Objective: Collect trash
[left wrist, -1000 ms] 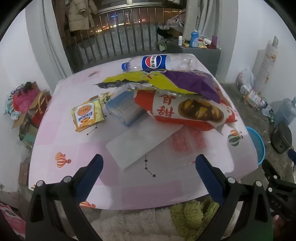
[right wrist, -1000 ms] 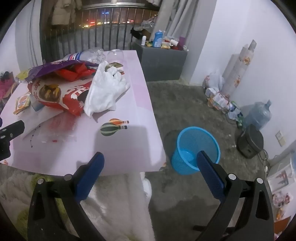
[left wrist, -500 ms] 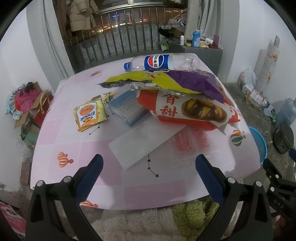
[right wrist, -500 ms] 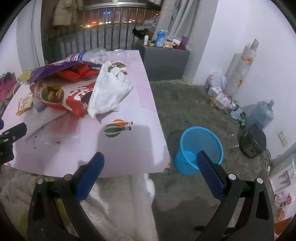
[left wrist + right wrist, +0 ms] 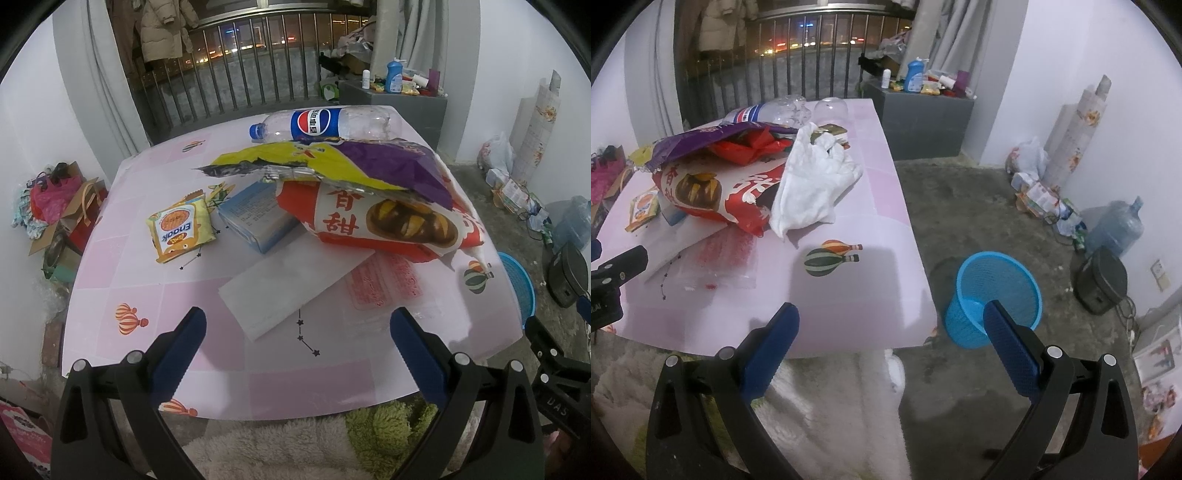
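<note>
Trash lies on the pink table (image 5: 122, 269): a Pepsi bottle (image 5: 325, 123) at the back, a yellow-purple wrapper (image 5: 340, 164) over a red snack bag (image 5: 388, 221), a blue box (image 5: 258, 218), a small yellow packet (image 5: 181, 229), white paper (image 5: 295, 284) and a clear plastic bag (image 5: 388, 288). A crumpled white bag (image 5: 812, 184) rests by the red snack bag (image 5: 713, 192). My left gripper (image 5: 297, 325) hovers open above the table's near edge. The right gripper (image 5: 890, 317) is open and empty over the table's near right corner. A blue bin (image 5: 993, 295) stands on the floor.
A grey cabinet (image 5: 923, 118) with bottles stands behind the table by a railing. Bags, a paper roll (image 5: 1078, 125) and a water jug (image 5: 1115, 229) line the right wall. A black device (image 5: 1102, 284) sits beyond the bin. Boxes and clothes (image 5: 55, 206) pile up left of the table.
Both grippers have drifted slightly forward and up toward the table. Both stay open and nothing on the table has moved.
</note>
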A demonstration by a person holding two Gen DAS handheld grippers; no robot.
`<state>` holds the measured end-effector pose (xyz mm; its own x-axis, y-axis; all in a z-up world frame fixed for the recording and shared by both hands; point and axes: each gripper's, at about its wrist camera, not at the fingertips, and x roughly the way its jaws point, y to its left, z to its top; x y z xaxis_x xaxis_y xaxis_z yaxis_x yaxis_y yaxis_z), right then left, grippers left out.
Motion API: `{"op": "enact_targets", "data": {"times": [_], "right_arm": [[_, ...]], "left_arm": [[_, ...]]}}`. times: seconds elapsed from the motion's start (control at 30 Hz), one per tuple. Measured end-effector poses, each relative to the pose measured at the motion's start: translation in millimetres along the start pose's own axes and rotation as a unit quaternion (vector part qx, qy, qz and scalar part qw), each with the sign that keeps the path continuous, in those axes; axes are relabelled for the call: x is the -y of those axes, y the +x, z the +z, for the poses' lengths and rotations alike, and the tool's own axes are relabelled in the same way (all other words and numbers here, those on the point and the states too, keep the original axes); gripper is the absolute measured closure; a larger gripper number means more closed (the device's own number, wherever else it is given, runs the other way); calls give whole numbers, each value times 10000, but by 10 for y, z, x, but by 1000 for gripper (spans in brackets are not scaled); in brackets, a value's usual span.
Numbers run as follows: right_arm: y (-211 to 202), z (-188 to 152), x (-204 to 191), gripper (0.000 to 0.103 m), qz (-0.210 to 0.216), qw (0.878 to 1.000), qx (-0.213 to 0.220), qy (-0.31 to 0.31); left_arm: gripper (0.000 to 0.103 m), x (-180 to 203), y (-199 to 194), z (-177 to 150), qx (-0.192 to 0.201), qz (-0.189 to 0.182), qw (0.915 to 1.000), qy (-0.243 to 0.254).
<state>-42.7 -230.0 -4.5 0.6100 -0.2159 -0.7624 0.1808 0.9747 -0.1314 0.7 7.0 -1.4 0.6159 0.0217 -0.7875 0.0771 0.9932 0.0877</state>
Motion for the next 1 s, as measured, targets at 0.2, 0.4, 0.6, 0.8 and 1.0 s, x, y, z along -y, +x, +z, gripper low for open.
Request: {"op": "enact_targets", "data": {"times": [0.2,0.4,0.6,0.8,1.0], "right_arm": [[7,0,-12,8,13,10000,-9,4],[19,4,-22,8,32,10000,-27,0],[21,1,-28,8,42,10000,-26,-5],[22,4,-40,8,64,10000,-23,-27],[23,7,-50,8,81,10000,-9,-34]], "left_arm": [[5,-5,0,1,-6,7,10000,-2],[5,-27,4,2,-11,14,10000,-15],[5,-44,17,-4,-25,31,10000,-29],[6,-45,21,-6,-30,34,10000,-33],[6,-55,40,-33,-42,42,10000,-52]]}}
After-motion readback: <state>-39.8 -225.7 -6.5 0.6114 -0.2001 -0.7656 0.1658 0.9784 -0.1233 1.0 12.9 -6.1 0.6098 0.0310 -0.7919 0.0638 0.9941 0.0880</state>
